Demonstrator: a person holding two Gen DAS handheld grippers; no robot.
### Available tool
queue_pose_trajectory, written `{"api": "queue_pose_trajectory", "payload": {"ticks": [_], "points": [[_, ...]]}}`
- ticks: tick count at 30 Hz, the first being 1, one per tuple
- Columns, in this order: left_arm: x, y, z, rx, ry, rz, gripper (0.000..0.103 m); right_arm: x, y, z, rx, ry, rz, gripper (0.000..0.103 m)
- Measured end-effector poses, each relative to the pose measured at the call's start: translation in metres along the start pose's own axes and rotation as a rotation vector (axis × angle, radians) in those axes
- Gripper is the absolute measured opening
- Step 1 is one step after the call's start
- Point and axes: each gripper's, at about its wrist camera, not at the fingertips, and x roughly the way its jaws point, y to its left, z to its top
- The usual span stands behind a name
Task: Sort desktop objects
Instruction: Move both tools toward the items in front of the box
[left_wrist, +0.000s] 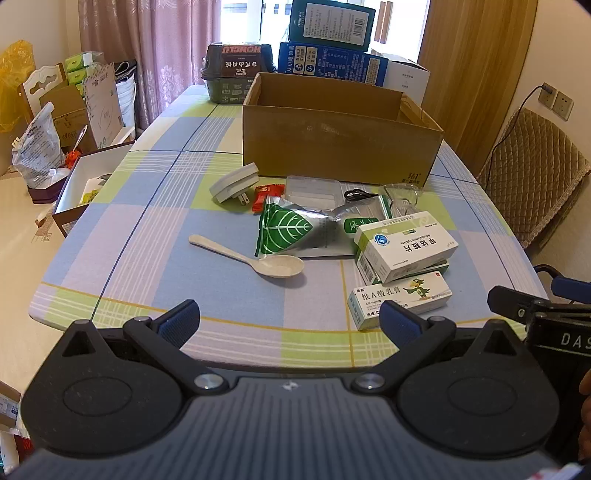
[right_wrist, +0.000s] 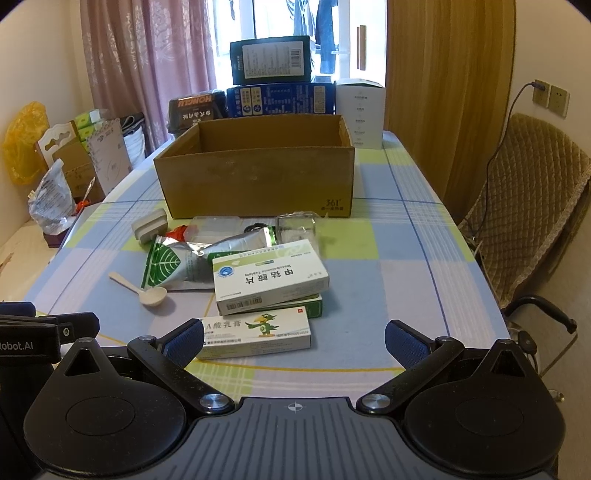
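An open cardboard box (left_wrist: 340, 147) (right_wrist: 258, 184) stands mid-table. In front of it lie a white plug adapter (left_wrist: 234, 183) (right_wrist: 149, 223), a red packet (left_wrist: 266, 195), a clear plastic case (left_wrist: 313, 188), a silver-green foil pouch (left_wrist: 291, 230) (right_wrist: 173, 264), a white spoon (left_wrist: 258, 258) (right_wrist: 142, 290), stacked white medicine boxes (left_wrist: 404, 247) (right_wrist: 269, 282) and a parrot-printed ointment box (left_wrist: 400, 301) (right_wrist: 258, 332). My left gripper (left_wrist: 290, 319) hangs open near the table's front edge, nothing between its fingers. My right gripper (right_wrist: 295, 338) is open too, just before the ointment box.
Blue and dark boxes (left_wrist: 328, 40) (right_wrist: 273, 81) are stacked behind the cardboard box. A padded chair (right_wrist: 532, 206) stands right of the table. Bags and cartons (left_wrist: 55, 122) crowd the floor at the left. The checked tablecloth (left_wrist: 147, 229) is bare on the left side.
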Motion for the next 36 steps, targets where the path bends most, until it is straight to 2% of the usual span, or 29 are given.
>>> {"api": "queue_pose_trajectory", "payload": {"ticks": [12,17,22,27,36], "points": [[0.001,0.0,0.001,0.006,0.002,-0.003,0.102,0.003,0.001,0.0,-0.009,-0.005,0.014,0.101],[0.002,0.003,0.005,0.014,0.002,-0.004,0.102,0.001,0.002,0.0,-0.031,-0.046,0.024,0.101],[0.002,0.007,0.007,0.022,0.002,-0.01,0.102,0.001,0.004,-0.001,-0.081,-0.09,0.055,0.101],[0.002,0.01,0.011,0.062,-0.002,-0.015,0.102,0.006,0.002,0.001,-0.102,-0.078,0.092,0.101],[0.003,0.017,0.027,0.173,-0.021,-0.04,0.102,0.01,0.004,0.009,-0.284,-0.061,0.155,0.101]]}}
